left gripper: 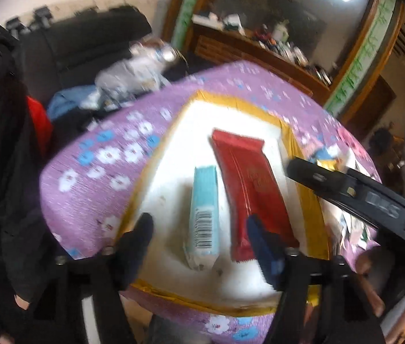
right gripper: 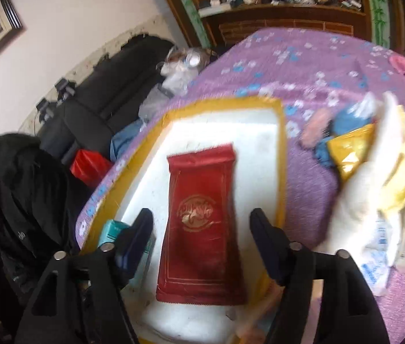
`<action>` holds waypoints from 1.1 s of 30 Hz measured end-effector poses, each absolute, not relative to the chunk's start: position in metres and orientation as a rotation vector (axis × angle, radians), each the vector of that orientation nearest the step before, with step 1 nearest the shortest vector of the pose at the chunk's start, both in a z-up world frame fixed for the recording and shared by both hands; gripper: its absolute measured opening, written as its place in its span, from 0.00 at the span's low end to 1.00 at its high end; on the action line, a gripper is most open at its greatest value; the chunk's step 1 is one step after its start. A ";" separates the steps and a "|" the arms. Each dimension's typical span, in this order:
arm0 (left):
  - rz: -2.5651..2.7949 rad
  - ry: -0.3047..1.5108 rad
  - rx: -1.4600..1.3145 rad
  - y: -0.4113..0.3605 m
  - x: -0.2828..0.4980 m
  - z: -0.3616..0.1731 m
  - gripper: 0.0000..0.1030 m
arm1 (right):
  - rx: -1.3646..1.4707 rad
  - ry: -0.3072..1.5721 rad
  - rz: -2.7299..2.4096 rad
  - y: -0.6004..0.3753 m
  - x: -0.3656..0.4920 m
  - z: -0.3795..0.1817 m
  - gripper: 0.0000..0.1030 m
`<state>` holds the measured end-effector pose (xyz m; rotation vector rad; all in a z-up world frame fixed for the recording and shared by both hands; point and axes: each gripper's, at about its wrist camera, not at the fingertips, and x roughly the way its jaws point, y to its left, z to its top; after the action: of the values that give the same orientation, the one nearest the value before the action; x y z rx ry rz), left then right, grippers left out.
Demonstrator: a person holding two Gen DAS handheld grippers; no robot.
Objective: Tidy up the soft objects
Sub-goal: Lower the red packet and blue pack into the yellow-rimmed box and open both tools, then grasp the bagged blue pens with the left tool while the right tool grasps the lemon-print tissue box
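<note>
A white foam tray edged in gold tape lies on a purple flowered cloth. In it lie a red foil packet and a slim light-blue box, side by side. My left gripper hangs open over the near end of the blue box, its fingers clear of it. My right gripper is open astride the red packet, with a gap on both sides. The right gripper's black body shows at the right of the left wrist view.
A heap of soft things lies right of the tray: a white and yellow cloth, a yellow packet, a blue item. A person in black sits at the left. Black seating and a wooden cabinet stand behind.
</note>
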<state>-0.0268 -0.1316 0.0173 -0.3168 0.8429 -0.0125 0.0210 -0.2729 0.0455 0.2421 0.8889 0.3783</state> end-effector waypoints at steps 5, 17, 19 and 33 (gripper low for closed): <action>0.004 0.873 -0.338 -0.141 -0.034 0.020 0.72 | 0.263 0.827 0.413 -0.302 -0.006 0.060 0.71; -0.281 0.892 -0.165 -0.273 -0.057 0.052 0.72 | 0.376 0.877 0.336 -0.408 -0.037 0.039 0.72; -0.339 0.918 -0.161 -0.294 -0.053 0.047 0.72 | 0.403 0.863 0.312 -0.428 -0.042 0.041 0.72; -0.379 0.949 -0.172 -0.328 -0.058 0.045 0.71 | 0.468 0.864 0.207 -0.487 -0.067 0.019 0.71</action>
<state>-0.0580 -0.3275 0.0449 -0.1718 0.9489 -0.3794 -0.0670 -0.4870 0.0188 0.4677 0.8642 0.2069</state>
